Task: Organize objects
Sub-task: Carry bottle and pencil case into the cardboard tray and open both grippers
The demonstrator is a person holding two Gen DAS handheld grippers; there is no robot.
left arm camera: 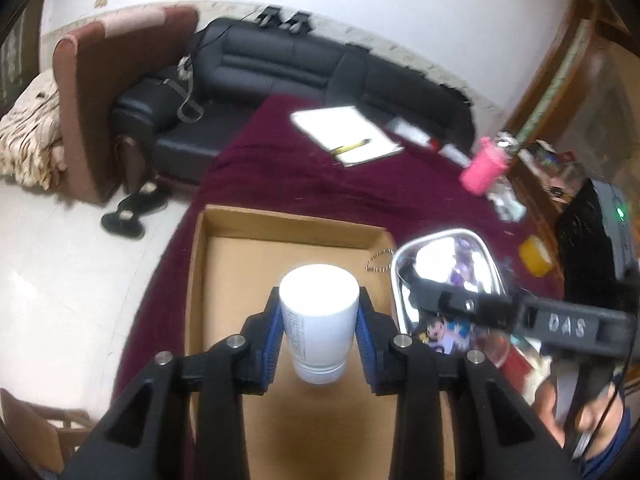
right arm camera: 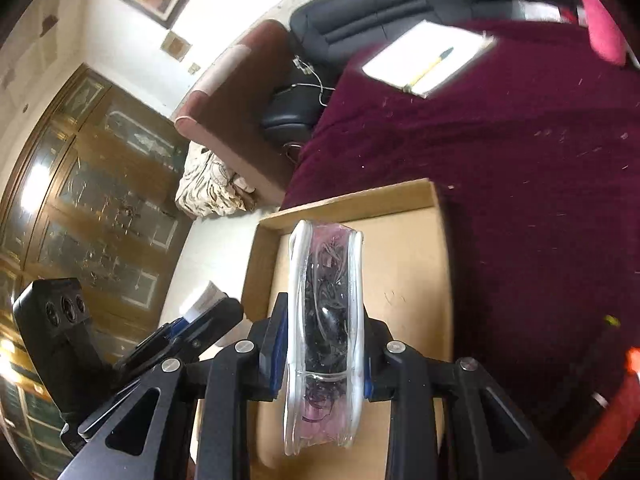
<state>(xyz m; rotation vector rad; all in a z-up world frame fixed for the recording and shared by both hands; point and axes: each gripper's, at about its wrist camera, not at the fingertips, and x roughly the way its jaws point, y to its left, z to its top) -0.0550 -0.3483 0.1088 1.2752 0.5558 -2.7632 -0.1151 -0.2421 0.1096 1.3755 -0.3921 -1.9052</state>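
1. Two grippers, both loaded: the left gripper [left arm camera: 319,334] clamps a white bottle [left arm camera: 318,320] between its blue pads [left arm camera: 272,344].
2. The right gripper [right arm camera: 323,344] squeezes a clear zip pouch [right arm camera: 326,332] (dark tangled contents inside).
3. Both hang over an open cardboard box [left arm camera: 280,220] on the maroon cloth [left arm camera: 260,168].
4. Farther off lie a notepad [left arm camera: 346,134] with a yellow pen [left arm camera: 352,146], and a pink cup [left arm camera: 482,166].
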